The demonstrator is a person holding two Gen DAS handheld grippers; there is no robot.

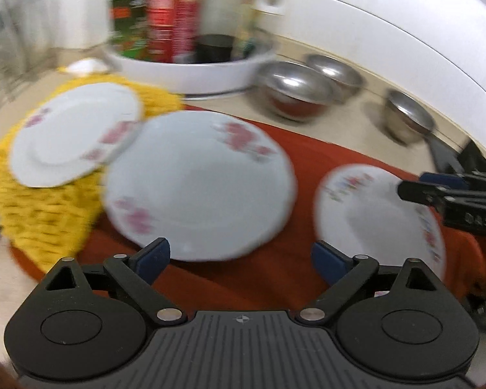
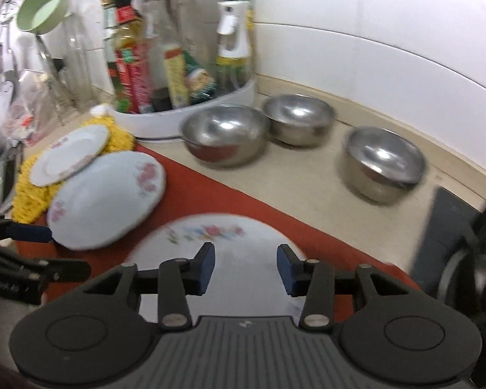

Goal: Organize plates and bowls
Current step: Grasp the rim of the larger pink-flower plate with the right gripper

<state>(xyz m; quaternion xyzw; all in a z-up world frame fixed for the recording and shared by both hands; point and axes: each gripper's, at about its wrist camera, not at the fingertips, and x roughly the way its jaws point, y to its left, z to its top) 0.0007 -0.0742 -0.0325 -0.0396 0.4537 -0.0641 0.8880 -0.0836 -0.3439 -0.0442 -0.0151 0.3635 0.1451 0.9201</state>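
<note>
Three white flowered plates lie on the counter. A small plate (image 1: 71,136) rests on a yellow mat and overlaps the rim of a large plate (image 1: 197,184) on the red cloth. A third plate (image 1: 372,217) lies to the right on the cloth. My left gripper (image 1: 241,259) hovers open and wide over the near edge of the large plate (image 2: 107,197), holding nothing. My right gripper (image 2: 246,269) hangs over the third plate (image 2: 230,243), its jaws partly apart and empty. Three steel bowls (image 2: 225,133) (image 2: 298,116) (image 2: 385,162) stand upright behind the cloth.
A white round rack (image 2: 191,123) full of bottles stands at the back against the tiled wall. The yellow mat (image 2: 29,194) lies at the left and the red cloth (image 2: 210,194) in the middle. Dark stove parts (image 2: 453,227) are at the right. Utensils (image 2: 42,6) hang at the far left.
</note>
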